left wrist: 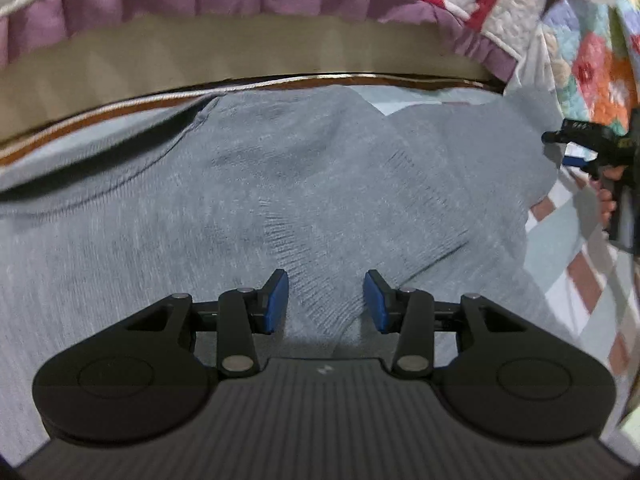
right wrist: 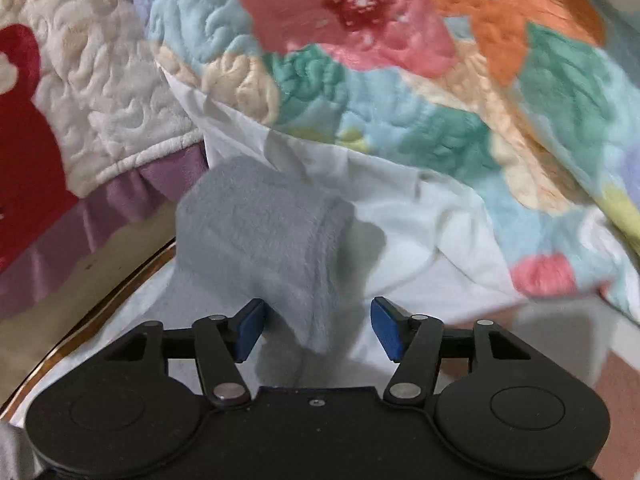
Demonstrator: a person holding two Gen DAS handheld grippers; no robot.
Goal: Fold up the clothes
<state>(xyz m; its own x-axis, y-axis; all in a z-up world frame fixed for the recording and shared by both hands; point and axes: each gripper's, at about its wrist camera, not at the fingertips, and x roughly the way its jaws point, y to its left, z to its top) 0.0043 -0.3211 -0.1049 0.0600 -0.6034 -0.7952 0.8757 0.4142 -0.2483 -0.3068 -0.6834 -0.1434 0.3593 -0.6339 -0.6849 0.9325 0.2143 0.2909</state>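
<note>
Spreading across the bed, grey sweater [left wrist: 280, 184] reaches the floral quilt's [right wrist: 400, 92] edge.

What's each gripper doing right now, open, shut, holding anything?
Left gripper: open, pads clear of the grey sweater below.
Right gripper: open, a fold of the grey sweater lies between the pads, not pinched.

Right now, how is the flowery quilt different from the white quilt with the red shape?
The flowery quilt is full of colours: pink, orange, teal and blue flower patches. The white quilt is cream with one big red shape. The white quilt has a purple ruffle along its edge; the flowery quilt shows a plain white underside instead. Both are puffy with stitched swirls and lie bunched beside the grey sweater.
</note>
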